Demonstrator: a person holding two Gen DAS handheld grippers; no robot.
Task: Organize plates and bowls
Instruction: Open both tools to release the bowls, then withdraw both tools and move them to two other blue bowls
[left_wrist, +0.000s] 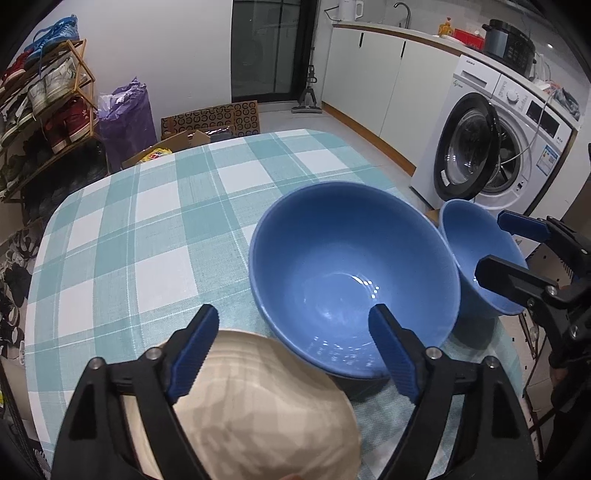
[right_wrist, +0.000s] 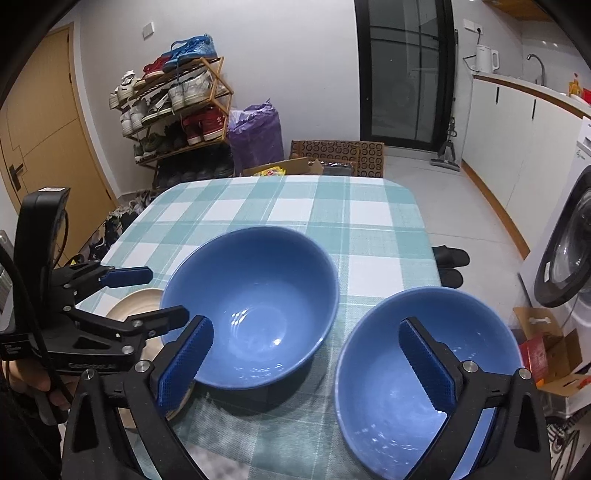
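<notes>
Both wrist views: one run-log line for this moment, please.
left gripper: open above beige plate | right gripper: open over smaller blue bowl | large blue bowl: untouched on table

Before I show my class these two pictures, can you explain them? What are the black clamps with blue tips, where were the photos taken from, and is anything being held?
These are hand-held grippers, one per hand, each carrying a wide-angle camera looking along its fingers. One picture comes from the left gripper, the other from the right gripper.

On the checked tablecloth sit a large blue bowl, a smaller blue bowl to its right, and a cream plate to its left.

Both grippers are open and hold nothing.
</notes>
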